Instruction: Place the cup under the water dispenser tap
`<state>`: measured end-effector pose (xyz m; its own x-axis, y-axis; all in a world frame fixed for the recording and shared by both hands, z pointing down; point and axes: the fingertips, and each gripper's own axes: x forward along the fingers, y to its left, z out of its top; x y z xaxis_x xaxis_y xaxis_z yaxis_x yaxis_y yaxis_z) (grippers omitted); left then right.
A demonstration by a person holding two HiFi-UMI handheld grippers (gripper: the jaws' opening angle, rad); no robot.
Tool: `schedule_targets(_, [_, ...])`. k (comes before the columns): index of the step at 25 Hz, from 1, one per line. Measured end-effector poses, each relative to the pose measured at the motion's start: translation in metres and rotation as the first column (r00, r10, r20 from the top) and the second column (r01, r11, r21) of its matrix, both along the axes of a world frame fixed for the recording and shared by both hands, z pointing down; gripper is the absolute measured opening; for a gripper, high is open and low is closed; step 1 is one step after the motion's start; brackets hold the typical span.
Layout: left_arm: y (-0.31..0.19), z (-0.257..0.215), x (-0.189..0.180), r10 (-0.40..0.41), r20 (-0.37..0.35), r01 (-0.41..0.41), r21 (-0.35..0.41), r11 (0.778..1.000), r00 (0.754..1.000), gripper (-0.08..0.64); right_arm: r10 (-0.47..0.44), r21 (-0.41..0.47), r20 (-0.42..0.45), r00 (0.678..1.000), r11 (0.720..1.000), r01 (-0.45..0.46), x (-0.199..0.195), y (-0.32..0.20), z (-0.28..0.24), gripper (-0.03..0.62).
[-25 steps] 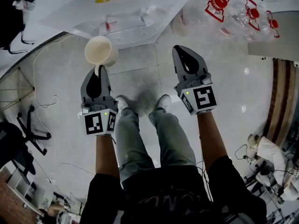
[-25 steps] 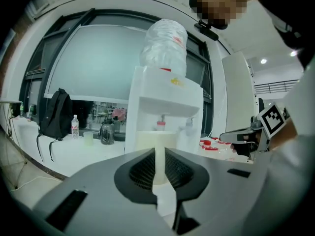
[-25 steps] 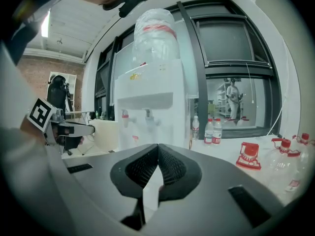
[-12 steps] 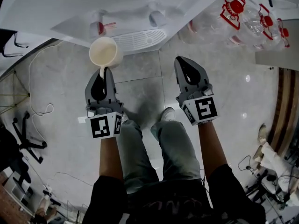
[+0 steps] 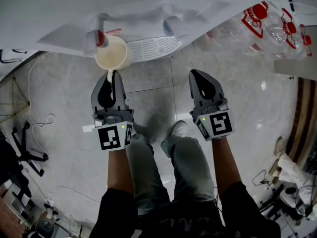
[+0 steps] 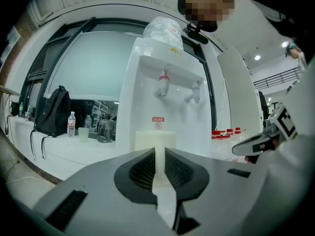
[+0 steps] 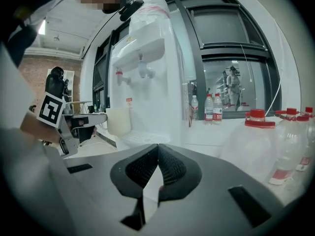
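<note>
Cup now closer to the tap than in the earlier frames

Over the last second both grippers have dropped towards the white water dispenser (image 5: 148,14), and the cream plastic cup (image 5: 113,53), which was out over the floor tiles, now has its rim just below the red-handled tap (image 5: 99,37) at its 11 o'clock. The left gripper (image 5: 111,76) has its jaws nearly together, pinching the cup's thin handle, with the cup at its 12 o'clock. The right gripper (image 5: 197,78), at the left one's 3 o'clock, has its jaws closed on nothing. The white grille drip tray (image 5: 156,46) lies at the cup's 3 o'clock. The cup seems almost lined up, and probably needs setting down and releasing
</note>
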<state>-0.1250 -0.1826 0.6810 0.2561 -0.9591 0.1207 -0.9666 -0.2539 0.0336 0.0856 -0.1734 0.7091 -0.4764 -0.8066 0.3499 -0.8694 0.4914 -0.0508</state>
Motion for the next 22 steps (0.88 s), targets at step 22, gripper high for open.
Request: schedule_targets(22, [0.002,0.003,0.008,0.037,0.002,-0.037,0.012,0.999,0.999,0.044,0.003,-0.071,-0.013,1.000,0.997,-0.004,0.003,0.002,0.018,0.012])
